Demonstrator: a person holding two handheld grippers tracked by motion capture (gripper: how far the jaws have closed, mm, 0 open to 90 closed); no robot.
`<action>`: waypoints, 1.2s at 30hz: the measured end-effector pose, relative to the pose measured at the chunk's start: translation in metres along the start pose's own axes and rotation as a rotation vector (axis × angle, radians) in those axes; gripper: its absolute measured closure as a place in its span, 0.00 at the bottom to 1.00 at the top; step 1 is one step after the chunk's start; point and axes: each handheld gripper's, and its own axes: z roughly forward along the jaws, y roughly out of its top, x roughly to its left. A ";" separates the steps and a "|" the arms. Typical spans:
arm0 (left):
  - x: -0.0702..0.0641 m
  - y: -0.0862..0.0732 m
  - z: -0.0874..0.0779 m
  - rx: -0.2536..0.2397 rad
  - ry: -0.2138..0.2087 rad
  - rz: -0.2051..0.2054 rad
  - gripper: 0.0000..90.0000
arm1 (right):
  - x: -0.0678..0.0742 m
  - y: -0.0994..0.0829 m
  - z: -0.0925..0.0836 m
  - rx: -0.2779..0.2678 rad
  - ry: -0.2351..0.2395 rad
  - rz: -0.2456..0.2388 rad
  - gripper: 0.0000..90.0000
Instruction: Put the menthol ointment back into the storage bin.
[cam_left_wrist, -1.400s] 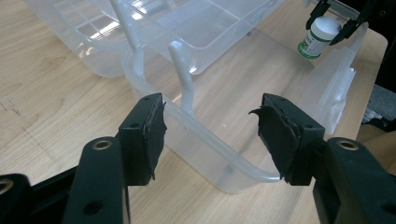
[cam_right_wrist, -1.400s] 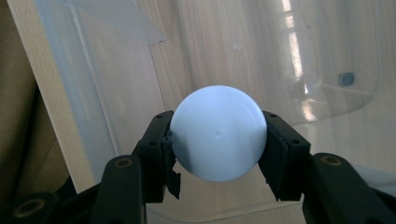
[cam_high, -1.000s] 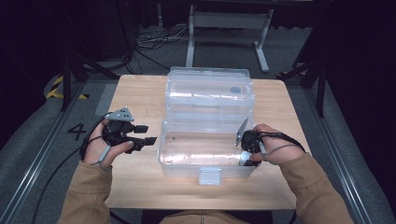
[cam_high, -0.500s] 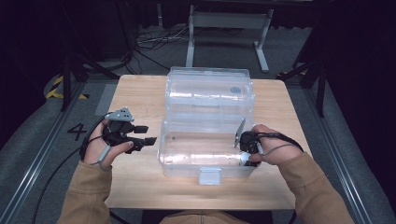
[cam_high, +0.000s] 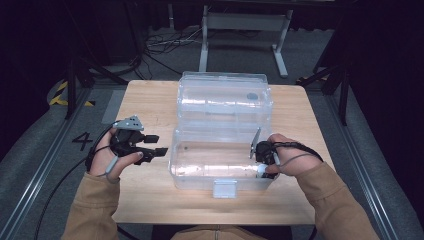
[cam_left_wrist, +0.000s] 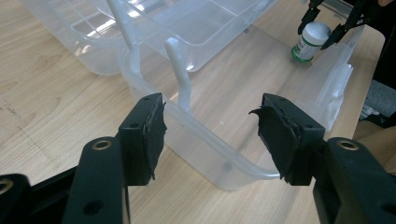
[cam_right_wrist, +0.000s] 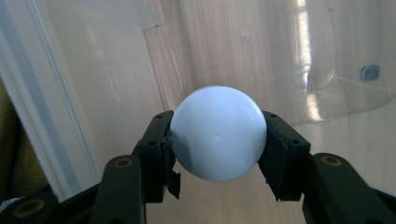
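A: From the high view, where does it stand?

B: The right gripper (cam_high: 261, 161) reaches into the near right corner of the clear plastic hinged storage box (cam_high: 200, 172) on the pale wooden table (cam_high: 145, 100), over the small white-capped bottle (cam_high: 260, 171). I'd keep the wrist vertical and the bottle upright on the box floor, clear of the side wall. The left gripper (cam_high: 159, 145) hovers just left of the box, holding nothing.

A: And the left gripper view?

B: Its jaws stand wide apart with only the box rim between them, untouched. Across the box, the bottle (cam_left_wrist: 310, 41) shows a green-printed label under a white cap, standing upright in the far corner.

A: The right gripper view?

B: The round, smooth white cap (cam_right_wrist: 218, 131) sits between both pads, which press its sides (a grip on the cap, then). I'd release only once it rests flat.
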 end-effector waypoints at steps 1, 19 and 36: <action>0.000 0.000 0.000 0.000 0.000 0.001 0.46 | 0.000 0.000 0.000 0.008 -0.001 -0.003 0.56; 0.000 0.000 0.000 0.001 -0.002 0.002 0.46 | -0.004 0.002 0.004 0.029 0.023 0.013 0.56; 0.000 0.000 0.000 0.002 -0.001 0.001 0.46 | -0.005 0.002 0.004 0.048 0.044 0.012 0.54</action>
